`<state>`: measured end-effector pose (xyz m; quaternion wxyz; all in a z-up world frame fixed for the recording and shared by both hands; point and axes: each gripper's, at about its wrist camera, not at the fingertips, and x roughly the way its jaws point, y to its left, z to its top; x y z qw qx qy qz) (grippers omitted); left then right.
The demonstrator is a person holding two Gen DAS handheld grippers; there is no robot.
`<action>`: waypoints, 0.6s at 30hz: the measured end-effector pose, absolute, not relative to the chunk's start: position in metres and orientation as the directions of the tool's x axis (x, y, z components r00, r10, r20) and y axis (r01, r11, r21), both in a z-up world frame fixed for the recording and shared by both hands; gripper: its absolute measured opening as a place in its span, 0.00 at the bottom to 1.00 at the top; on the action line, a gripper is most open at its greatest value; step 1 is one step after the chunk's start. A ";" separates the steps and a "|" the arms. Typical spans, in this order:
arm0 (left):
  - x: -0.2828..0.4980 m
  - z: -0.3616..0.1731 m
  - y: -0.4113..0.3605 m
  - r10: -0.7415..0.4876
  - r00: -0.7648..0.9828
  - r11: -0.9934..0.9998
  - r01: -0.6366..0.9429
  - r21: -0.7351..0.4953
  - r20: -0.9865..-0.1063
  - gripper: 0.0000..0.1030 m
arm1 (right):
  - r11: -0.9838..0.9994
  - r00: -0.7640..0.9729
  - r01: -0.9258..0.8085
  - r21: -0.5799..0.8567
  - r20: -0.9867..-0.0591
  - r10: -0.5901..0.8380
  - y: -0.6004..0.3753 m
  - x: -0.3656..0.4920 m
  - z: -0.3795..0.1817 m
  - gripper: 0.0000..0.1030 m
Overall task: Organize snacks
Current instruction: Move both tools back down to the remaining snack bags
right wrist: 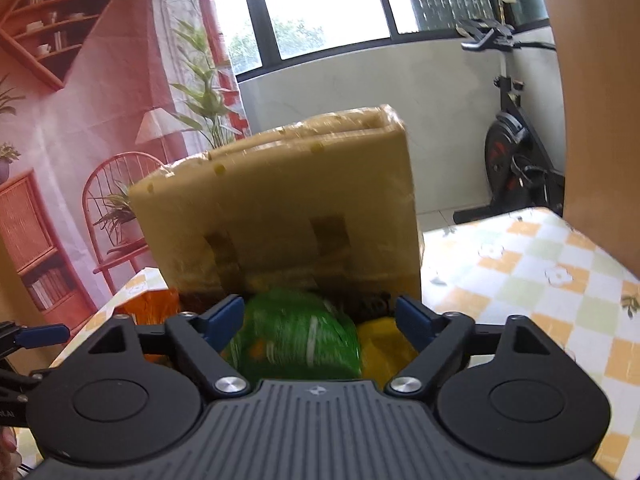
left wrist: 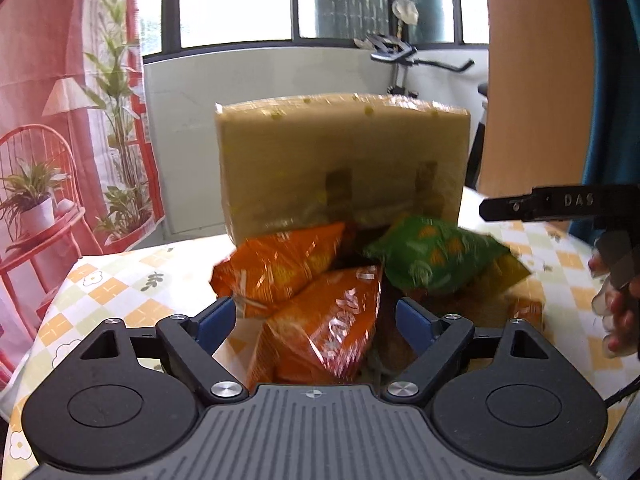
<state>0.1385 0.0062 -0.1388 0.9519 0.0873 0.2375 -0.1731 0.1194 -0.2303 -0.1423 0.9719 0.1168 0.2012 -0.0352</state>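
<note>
A tape-wrapped cardboard box (left wrist: 344, 160) stands open on the table, its tall flap upright at the back. Snack bags lie in it: two orange bags (left wrist: 324, 332) (left wrist: 280, 264), a green bag (left wrist: 436, 256) and a yellow one (right wrist: 380, 344). My left gripper (left wrist: 316, 316) is open, its blue pads on either side of the near orange bag, not touching it. My right gripper (right wrist: 320, 316) is open just above the green bag (right wrist: 296, 340); the box flap (right wrist: 280, 208) rises behind. The right gripper also shows at the right edge of the left wrist view (left wrist: 560, 204).
The table carries a checked orange, green and white flowered cloth (right wrist: 540, 280). A pink printed backdrop (left wrist: 60, 120) hangs at the left. An exercise bike (right wrist: 516, 152) stands by the window wall. A wooden panel (left wrist: 532, 80) stands at the right.
</note>
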 end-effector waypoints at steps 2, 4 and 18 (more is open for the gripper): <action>0.137 -0.145 0.005 -0.287 0.817 0.920 0.381 0.095 -0.500 0.86 | 0.968 0.912 0.120 0.220 -0.410 -0.020 -0.232 0.116 -0.147 0.86; 0.138 -0.151 0.005 -0.279 0.815 0.916 0.384 0.113 -0.508 0.86 | 0.969 0.906 0.134 0.210 -0.421 -0.034 -0.233 0.116 -0.150 0.86; 0.148 -0.177 0.001 -0.217 0.810 0.909 0.371 0.189 -0.545 0.86 | 0.977 0.871 0.191 0.095 -0.476 -0.124 -0.246 0.109 -0.175 0.86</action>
